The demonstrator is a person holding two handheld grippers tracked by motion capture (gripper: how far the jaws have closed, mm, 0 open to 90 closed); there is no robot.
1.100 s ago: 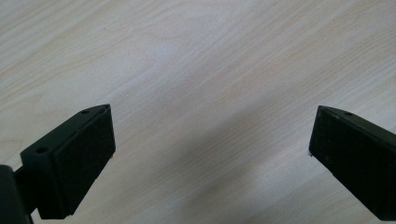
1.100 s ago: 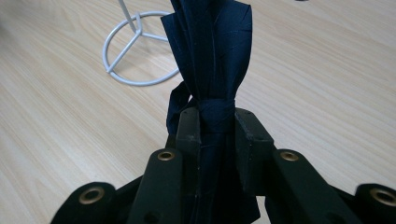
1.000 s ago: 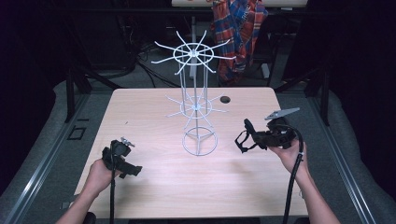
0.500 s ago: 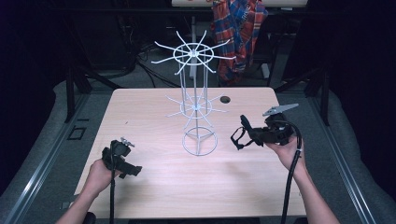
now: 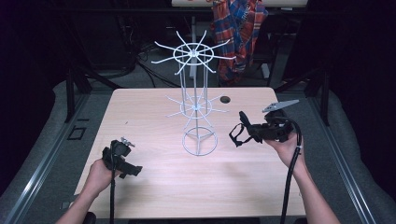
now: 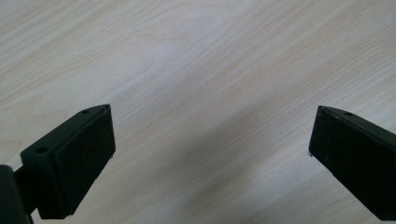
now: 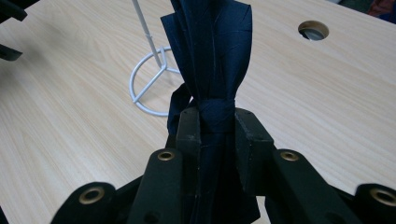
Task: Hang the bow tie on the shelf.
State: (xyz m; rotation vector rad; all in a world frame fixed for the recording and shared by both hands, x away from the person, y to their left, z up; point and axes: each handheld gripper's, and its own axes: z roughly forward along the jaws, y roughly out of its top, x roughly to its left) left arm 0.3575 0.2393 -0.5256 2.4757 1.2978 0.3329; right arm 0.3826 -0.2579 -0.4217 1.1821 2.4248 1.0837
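**Inspector:** Report the condition of your right gripper [image 5: 239, 132] at that moment.

**Recorder:** Your right gripper sat right of centre in the high view, raised above the table [image 5: 154, 186], with its jaws pointing toward the left of the frame. In the right gripper view the jaws were clamped tight on a dark blue fabric bow [image 7: 210, 65]. The gathered middle of the bow was pinched between the pads. Its folded body rose to the top centre of that frame, and a loop of it hung down at the left of the jaws.

**Inspector:** Where was the bow relative to the wire stand [image 5: 196, 107]?

**Recorder:** You held the bow just right of the stand's ring base [image 5: 200, 143], near it but apart. The white stand stood upright at the centre of the table, with two tiers of radiating hooks.

**Inspector:** And the left gripper [image 5: 122, 161]?

**Recorder:** Your left gripper was at the lower left of the high view, low over the table. In the left gripper view its jaws stood wide apart, with bare wood between them.
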